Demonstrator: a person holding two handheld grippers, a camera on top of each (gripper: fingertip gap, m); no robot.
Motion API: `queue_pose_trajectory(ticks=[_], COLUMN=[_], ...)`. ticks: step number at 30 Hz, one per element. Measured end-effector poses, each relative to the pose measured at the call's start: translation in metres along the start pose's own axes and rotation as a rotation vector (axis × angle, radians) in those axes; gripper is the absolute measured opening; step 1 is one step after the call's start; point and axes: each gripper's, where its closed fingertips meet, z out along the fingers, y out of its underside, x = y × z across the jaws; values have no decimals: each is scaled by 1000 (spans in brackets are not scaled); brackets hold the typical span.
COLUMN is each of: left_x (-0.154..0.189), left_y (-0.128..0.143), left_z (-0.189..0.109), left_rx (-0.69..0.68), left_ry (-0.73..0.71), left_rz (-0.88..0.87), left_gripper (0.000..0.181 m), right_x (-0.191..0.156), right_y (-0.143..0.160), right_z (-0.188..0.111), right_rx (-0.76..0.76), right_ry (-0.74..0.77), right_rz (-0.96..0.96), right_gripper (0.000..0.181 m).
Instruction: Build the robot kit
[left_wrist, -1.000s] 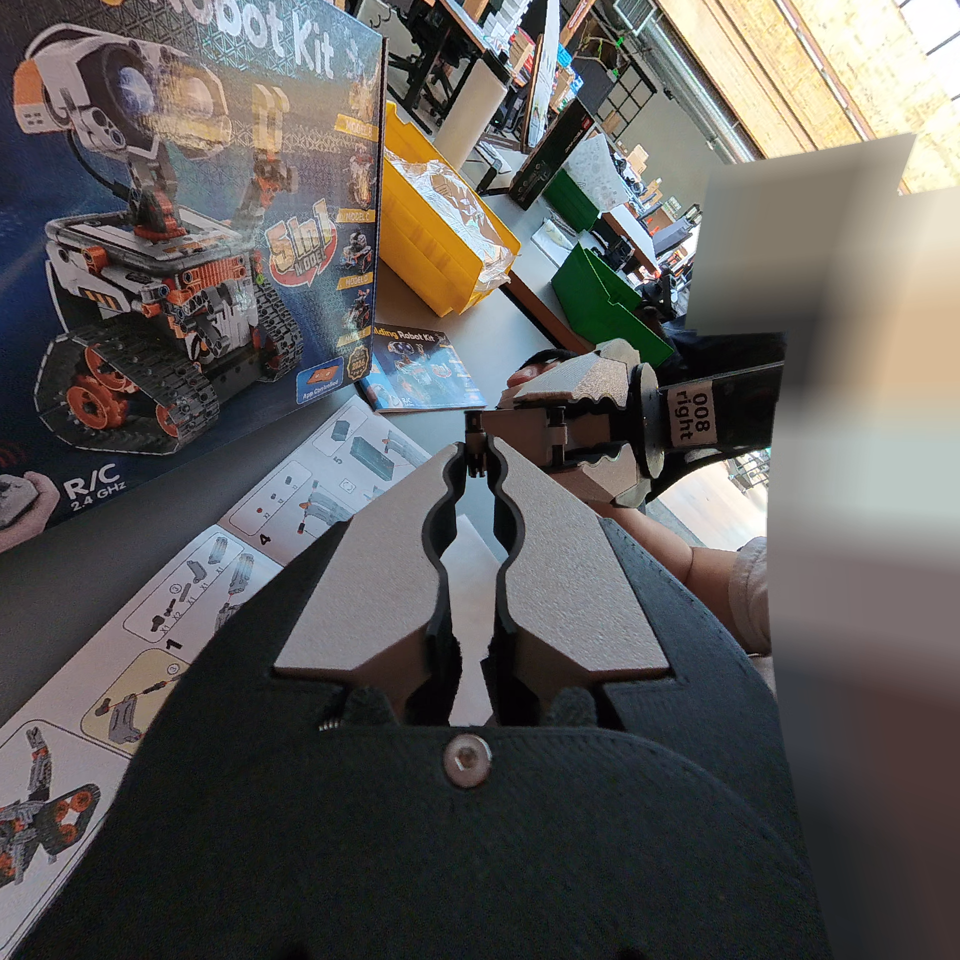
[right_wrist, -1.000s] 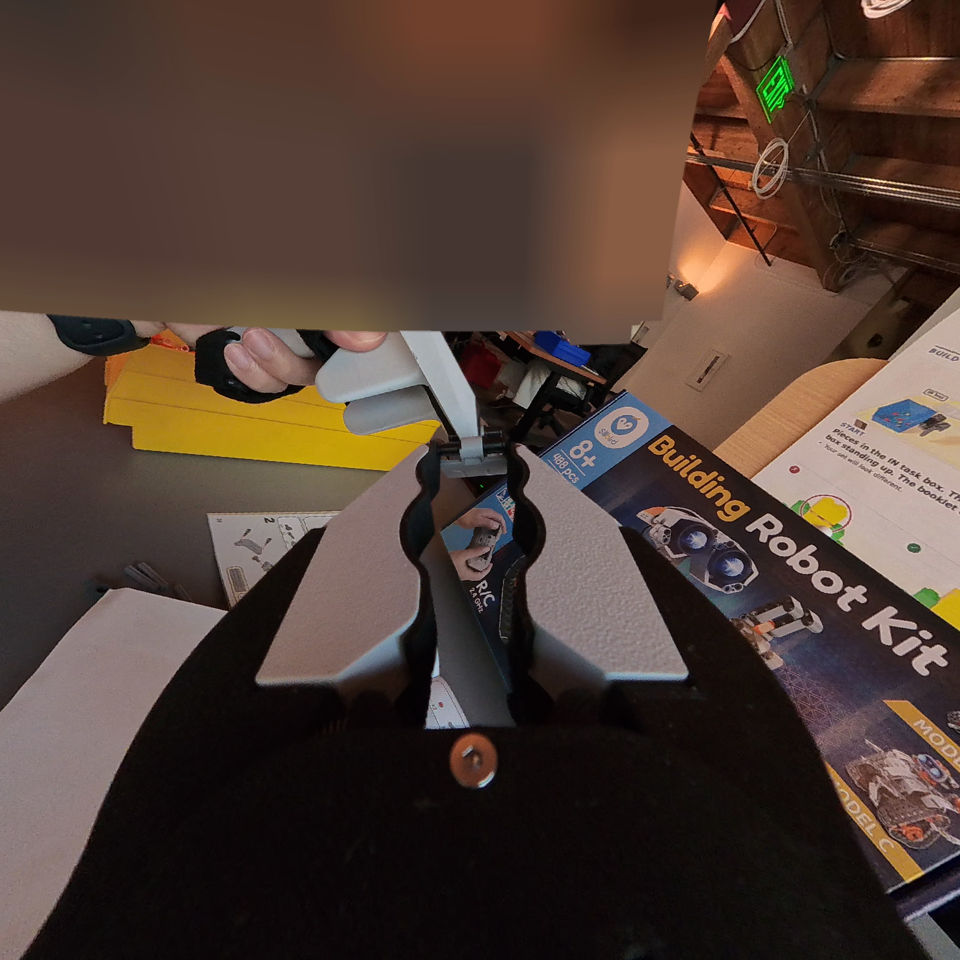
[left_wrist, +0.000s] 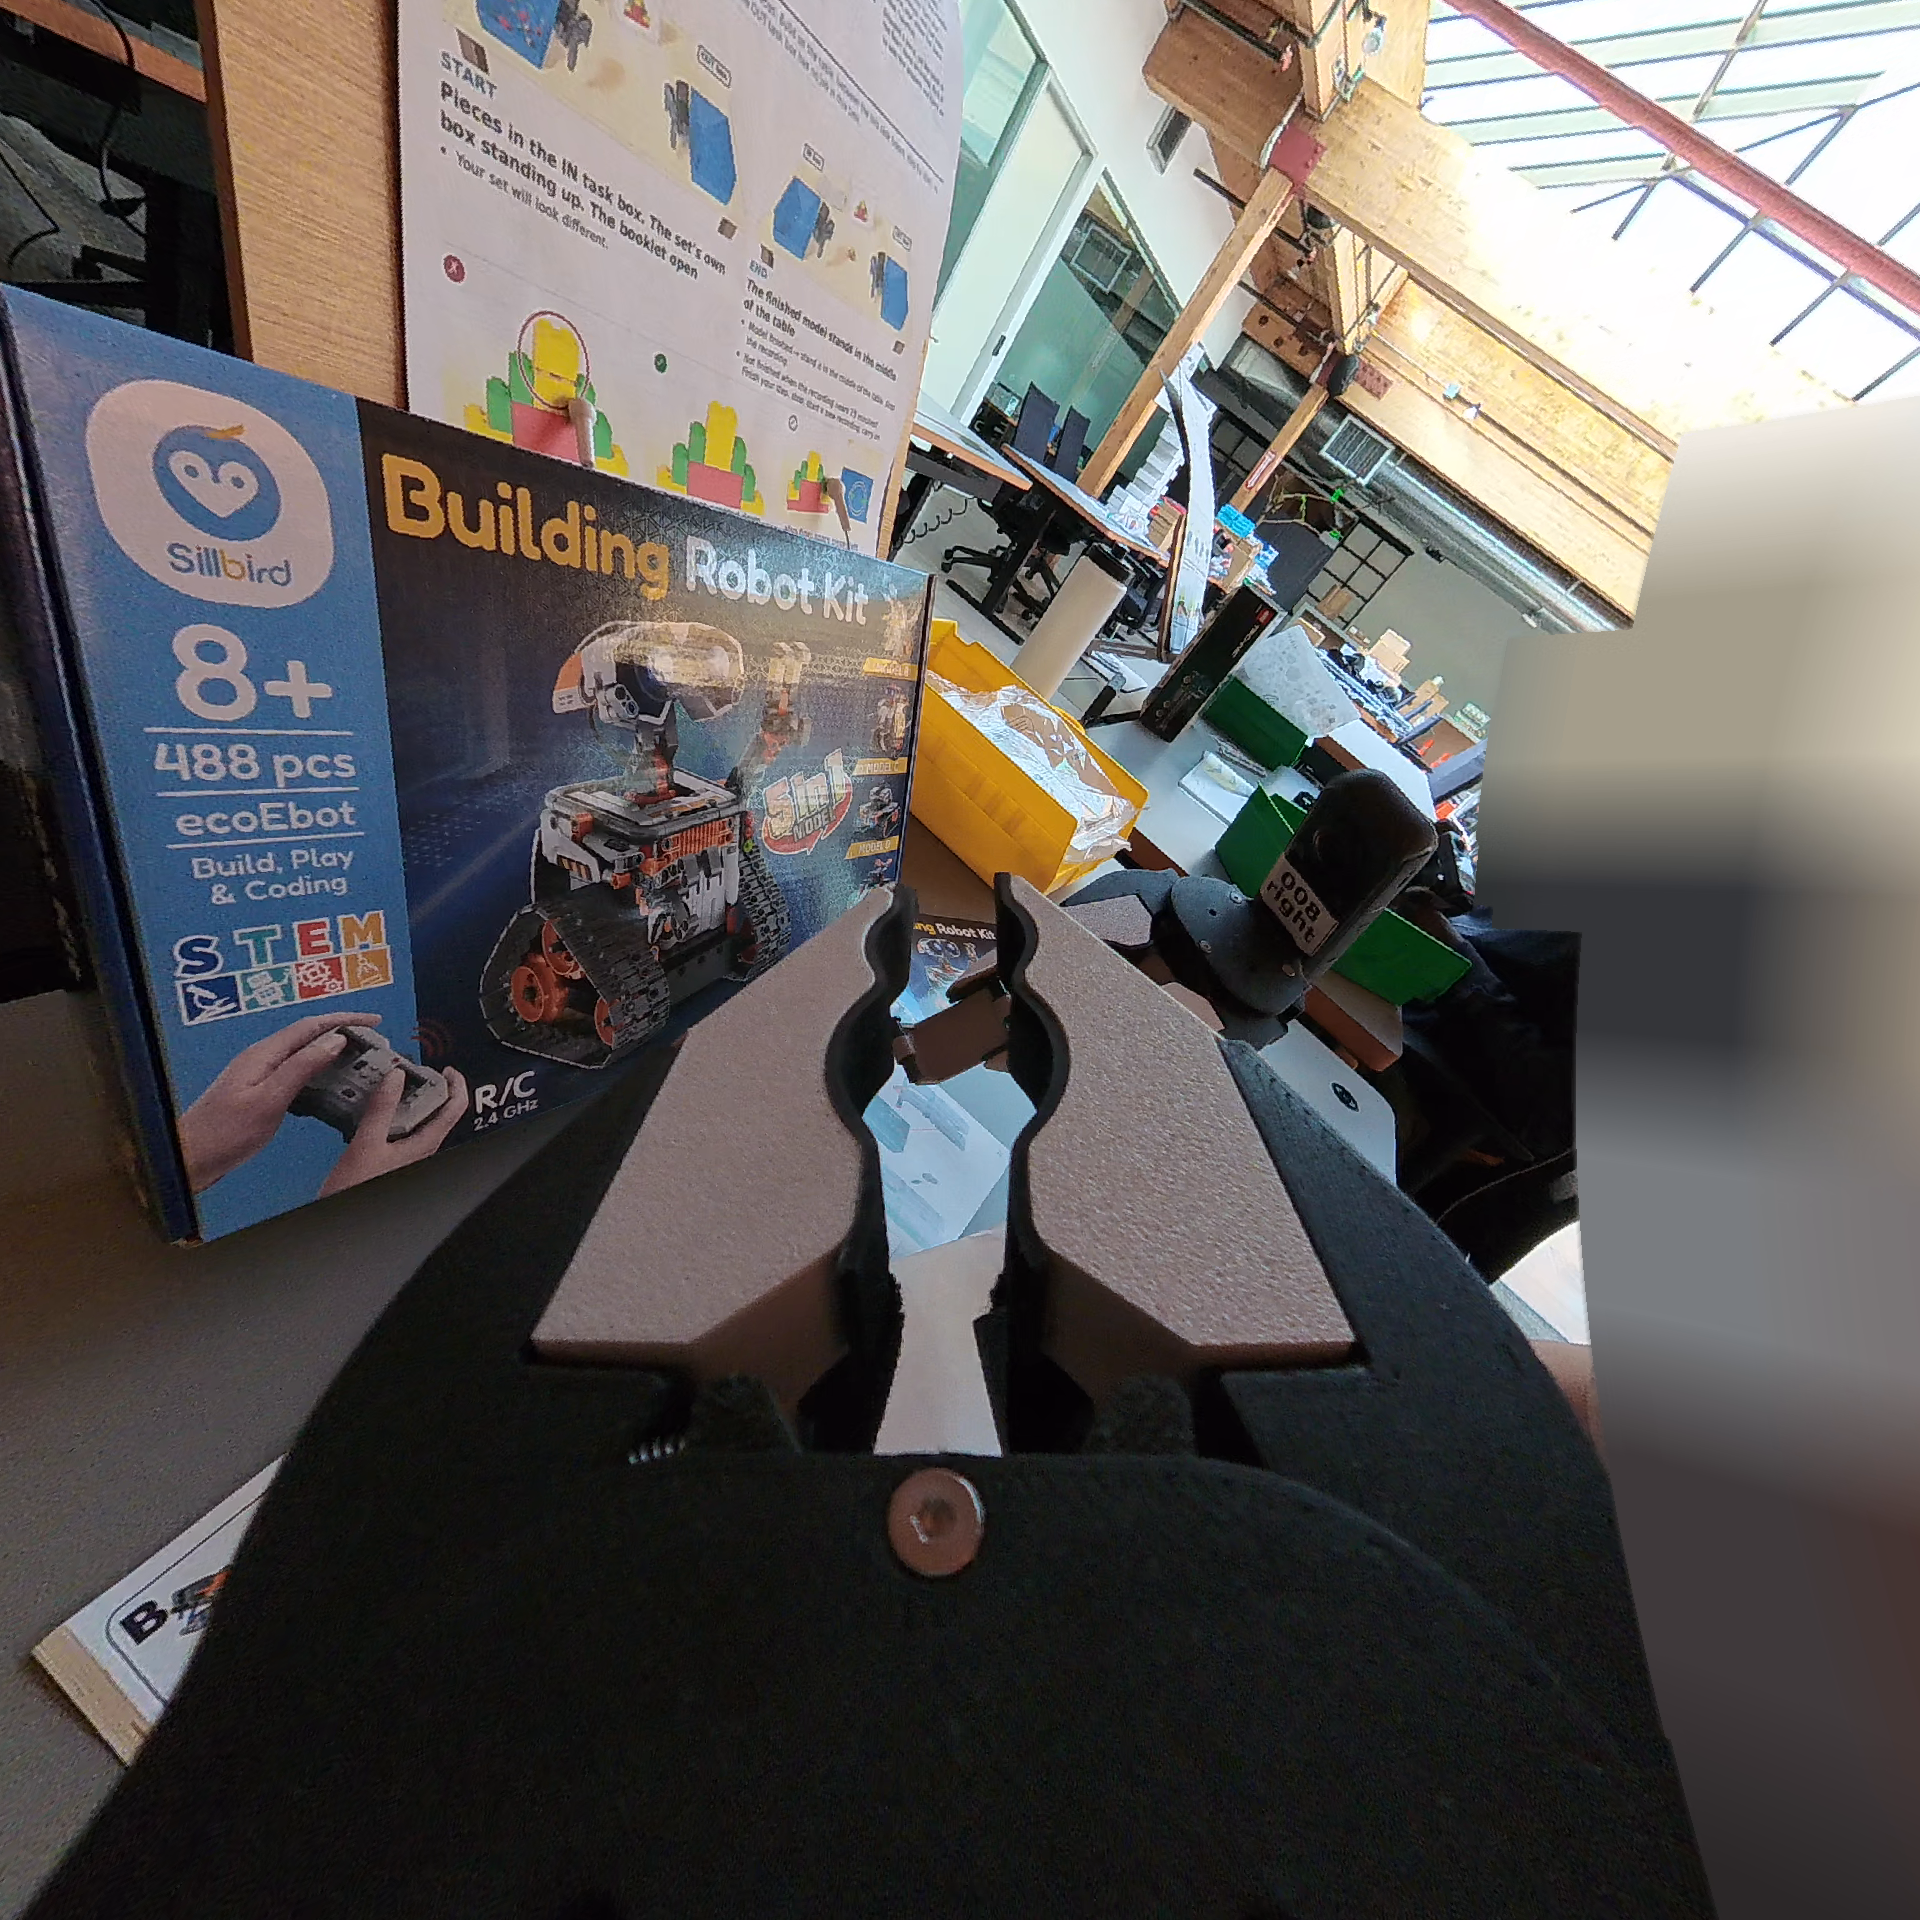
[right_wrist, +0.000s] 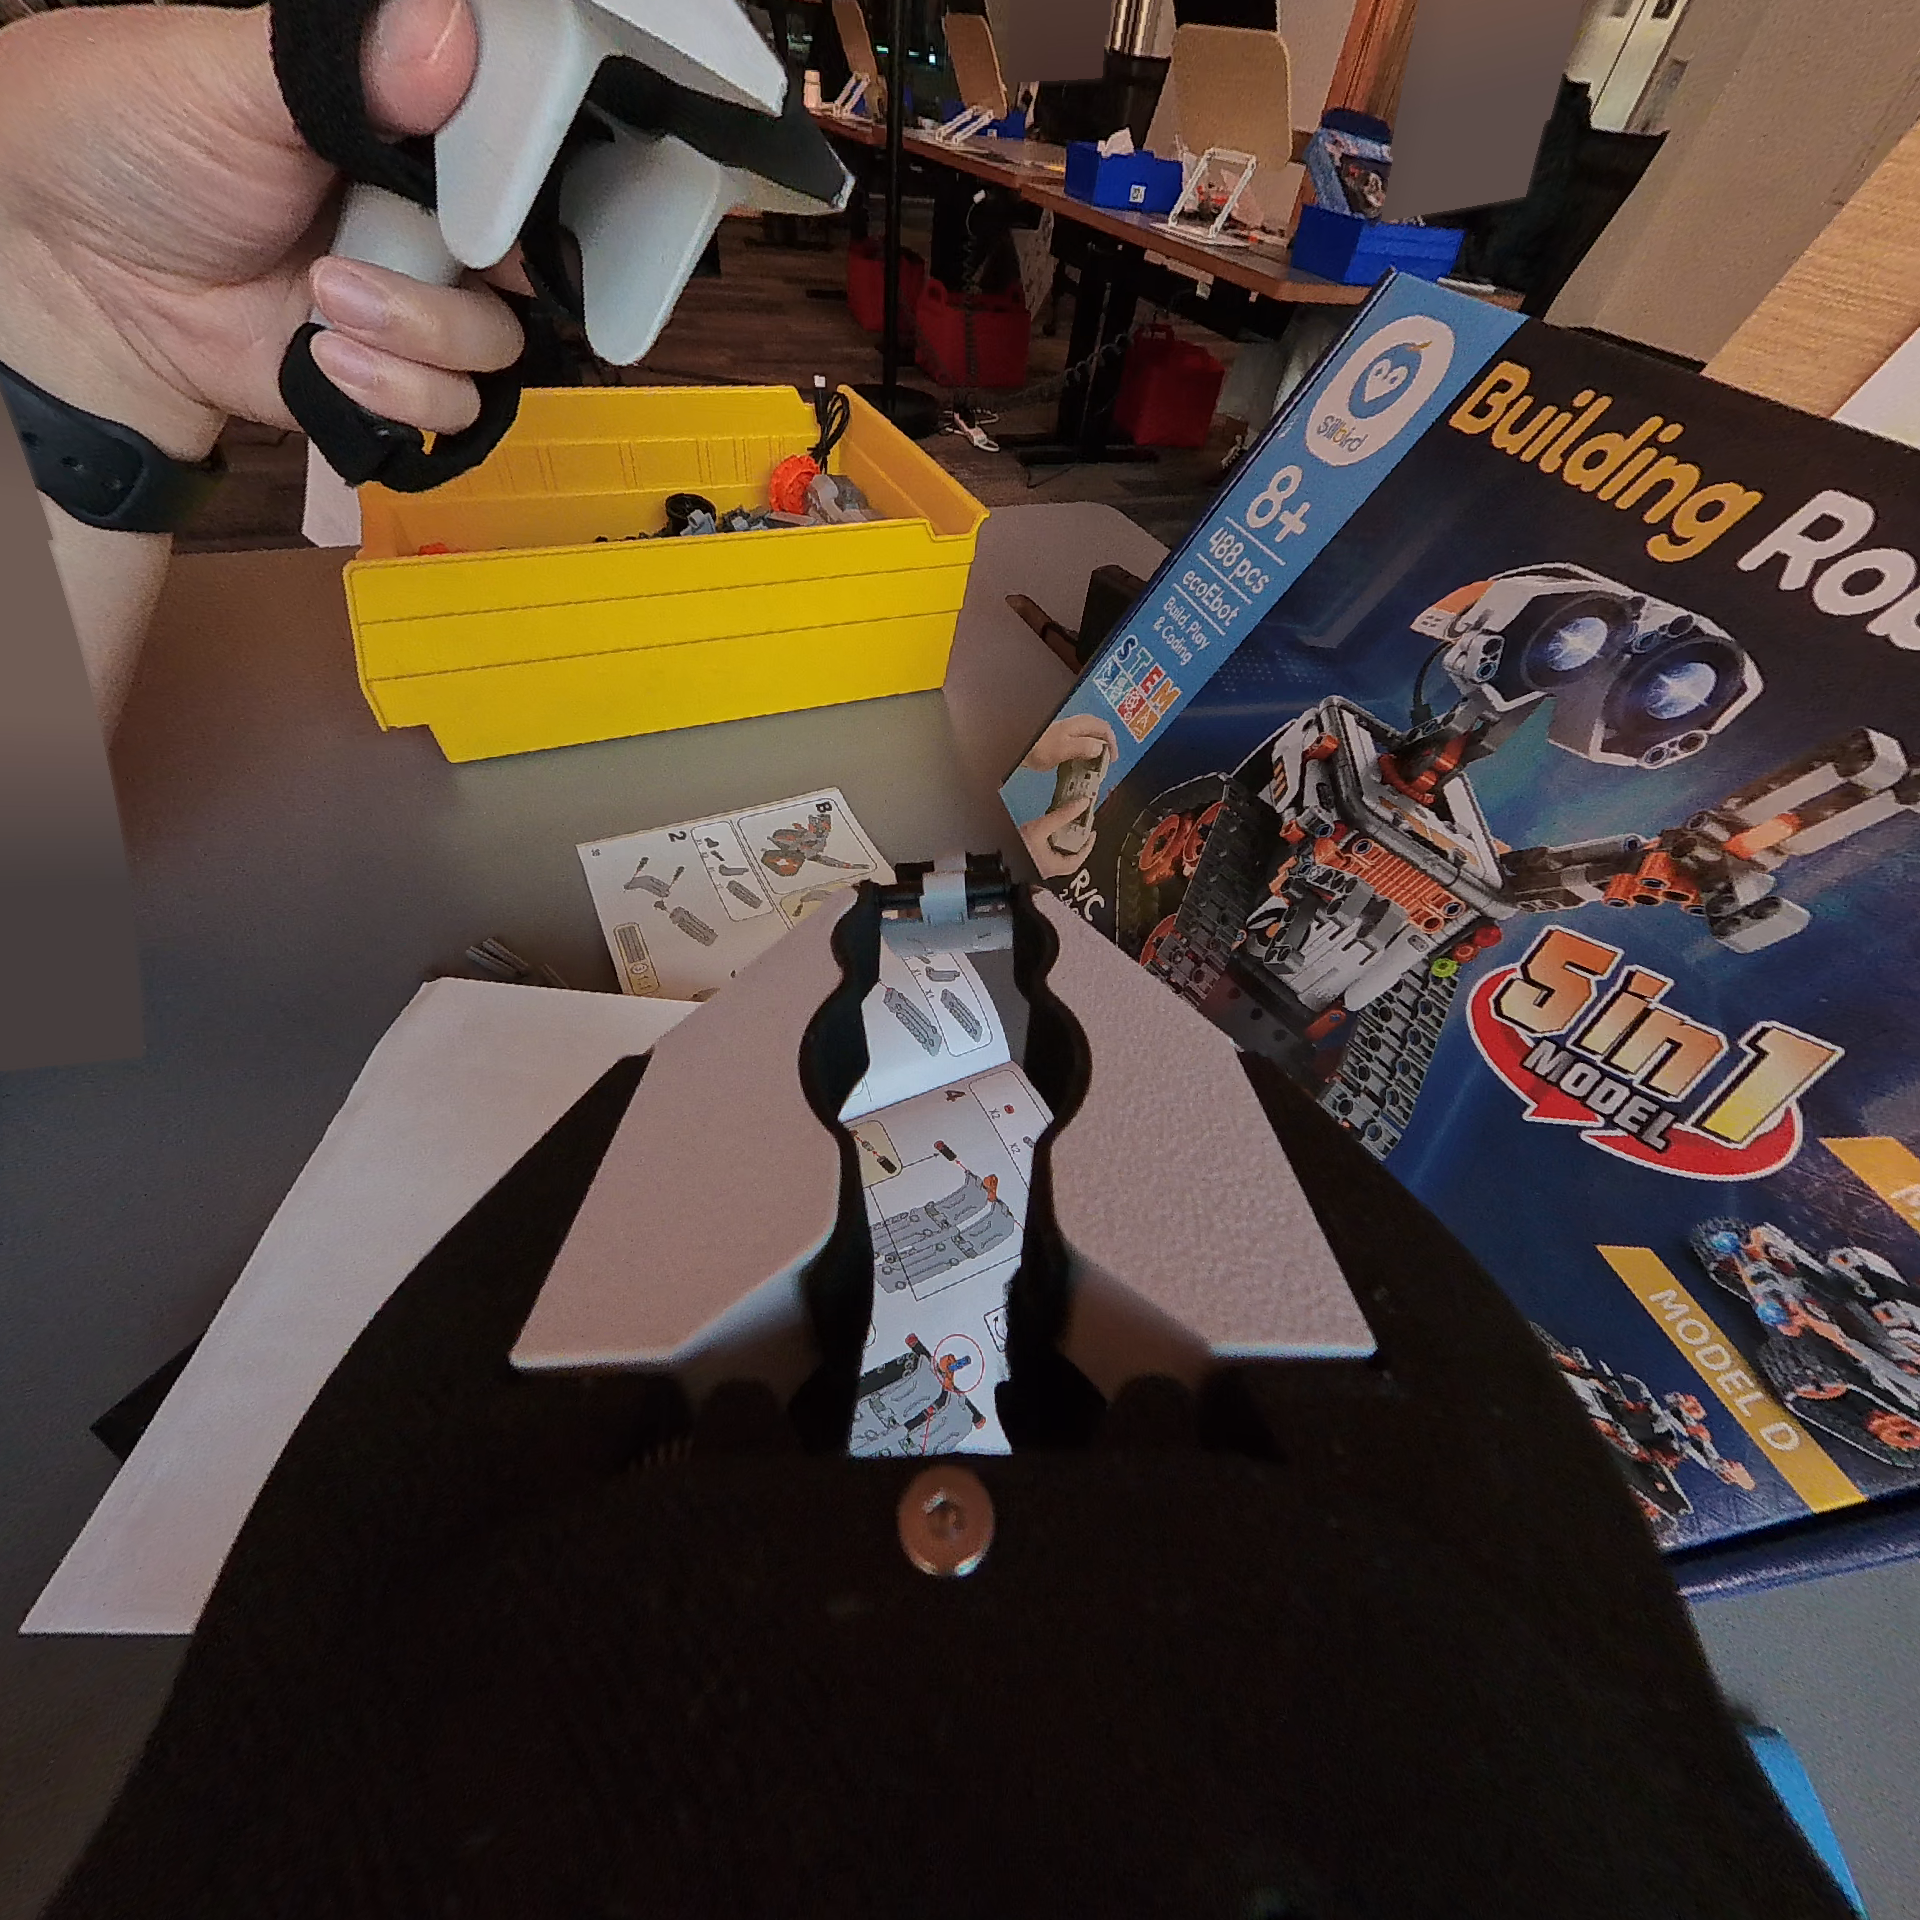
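My right gripper (right_wrist: 945, 899) is shut on a small grey building piece (right_wrist: 951, 920) with black pins, held above an open instruction booklet (right_wrist: 727, 883) on the grey table (right_wrist: 260, 831). My left gripper (left_wrist: 951, 904) has its jaws a little apart with nothing between them. It is held high, and the right wrist view shows it at top left (right_wrist: 582, 197) in a person's hand (right_wrist: 187, 208). The left wrist view shows the right gripper (left_wrist: 940, 1044) just beyond my left fingertips, apart from them. A robot kit box (left_wrist: 468, 831) stands behind.
A yellow bin (right_wrist: 665, 623) with loose parts sits at the table's far side, also in the left wrist view (left_wrist: 997, 779). The kit box (right_wrist: 1507, 831) leans at the right. A white sheet (right_wrist: 364, 1195) lies front left. A printed poster (left_wrist: 675, 208) stands behind the box. Green bins (left_wrist: 1257, 831) are farther off. There is about 15 cm between the tips of the two grippers.
My left gripper has drawn back from the piece in the right gripper, risen, and its jaws have parted slightly. The right gripper has tipped down toward the booklet, still holding the piece.
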Motion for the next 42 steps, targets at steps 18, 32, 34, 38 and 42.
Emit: queue_pose_trajectory(ticks=[18,32,34,38,42], left_x=[-1,2,3,3,4], left_y=[-2,0,0,2,3], left_z=[-2,-2,-2,-2,-1], left_rx=[8,-5,-5,-13,-18], left_ry=[-2,7,7,10,14], left_rz=[-4,-2,-1,-3,-3], left_gripper=[13,13,13,13,13], right_x=[-20,-44,-44,-44,-44], right_y=[-7,-27,-27,-24,-22], right_z=[1,-10,-10,-8,-7], right_rx=[72,216,220,203,188], right_ry=[-91,-166,-164,-163,-159], right_rz=[-94,-243,-244,-245,-250], right_gripper=[24,25,25,25,24])
